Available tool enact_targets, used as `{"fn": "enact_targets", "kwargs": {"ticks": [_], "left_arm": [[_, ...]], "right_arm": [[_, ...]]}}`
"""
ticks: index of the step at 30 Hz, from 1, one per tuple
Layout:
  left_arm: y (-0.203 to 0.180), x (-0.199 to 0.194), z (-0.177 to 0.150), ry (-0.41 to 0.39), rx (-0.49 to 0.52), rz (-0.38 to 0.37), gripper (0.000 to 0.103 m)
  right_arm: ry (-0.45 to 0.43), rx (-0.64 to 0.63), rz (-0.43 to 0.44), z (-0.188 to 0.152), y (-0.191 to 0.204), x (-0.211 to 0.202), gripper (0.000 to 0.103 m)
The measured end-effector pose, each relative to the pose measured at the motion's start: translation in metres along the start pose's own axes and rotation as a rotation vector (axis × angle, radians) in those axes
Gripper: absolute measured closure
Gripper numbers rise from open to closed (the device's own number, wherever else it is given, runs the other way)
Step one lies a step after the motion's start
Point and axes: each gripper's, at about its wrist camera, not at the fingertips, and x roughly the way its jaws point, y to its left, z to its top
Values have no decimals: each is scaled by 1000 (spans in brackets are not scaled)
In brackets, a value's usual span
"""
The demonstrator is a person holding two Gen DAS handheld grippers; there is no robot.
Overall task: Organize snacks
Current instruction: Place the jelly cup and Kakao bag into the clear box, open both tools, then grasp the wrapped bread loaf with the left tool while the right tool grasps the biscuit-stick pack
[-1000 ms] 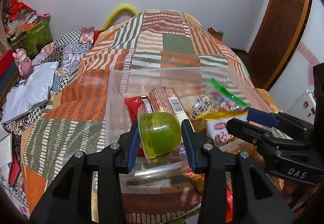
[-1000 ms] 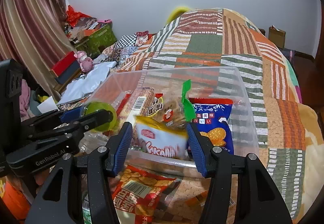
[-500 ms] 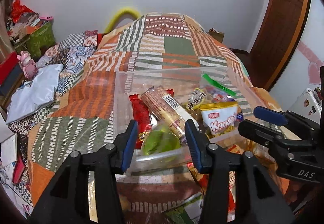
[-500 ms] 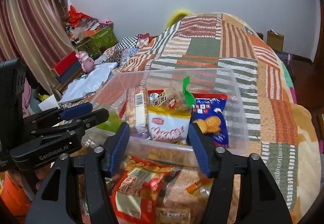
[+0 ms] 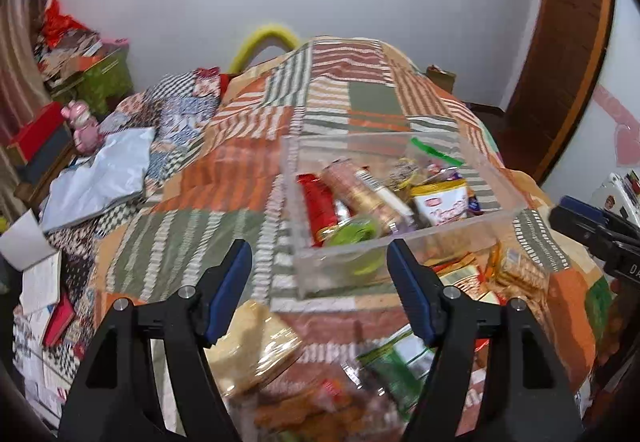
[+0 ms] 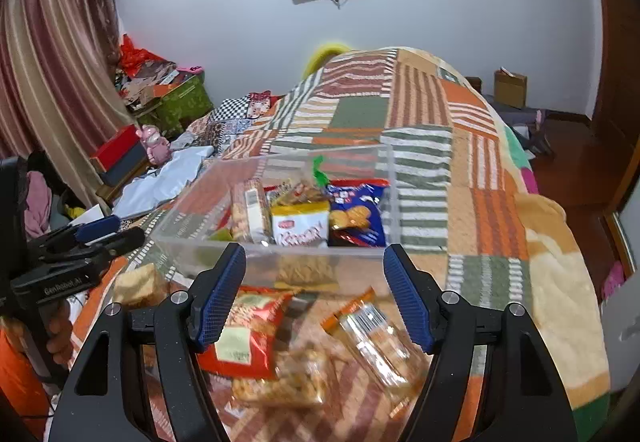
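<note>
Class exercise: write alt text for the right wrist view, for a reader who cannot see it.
The open right gripper, nothing between its blue pads, hangs above loose snack packets on a patchwork bedspread. Behind stands a clear plastic bin filled with snacks.

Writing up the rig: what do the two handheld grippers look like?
The left gripper and right gripper match: matte black plastic finger arms, ribbed blue pads, silver pivot screws. White lettering marks the side of each body; the left's reads GenRobot.AI. No cables visible.

patchwork bed (image 5: 360, 110) carries the clear bin (image 5: 400, 242) at twelve o'clock, loose snack packets (image 6: 244, 338) at six.
</note>
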Motion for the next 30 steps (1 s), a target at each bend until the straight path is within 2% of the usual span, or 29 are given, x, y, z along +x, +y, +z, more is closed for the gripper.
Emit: {"fn": "enact_targets", "kwargs": {"ticks": [5,9,16,18,23,25,30], "left_arm": [[28,1,-13,46,-67,22,32],[40,8,-26,80,-69,52,32],[53,30,-51,163,-61,48,32],[52,35,-57,168,-52,56,30],[42,37,-60,154,-13,38,13],[37,40,-60,156,12,45,10],[36,52,-60,162,37,116,9]], "right_arm": [[10,-2,-32,-13,-6,-5,34],[39,5,-46,-22,-14,-2,34],[106,-6,-85,-44,-29,7,34],[136,-5,-89,-51,-34,13,34],[190,2,-79,-63,-40,24,34],[205,-9,-83,-66,-39,28,34],[216,4,-73,-67,-42,33,34]]}}
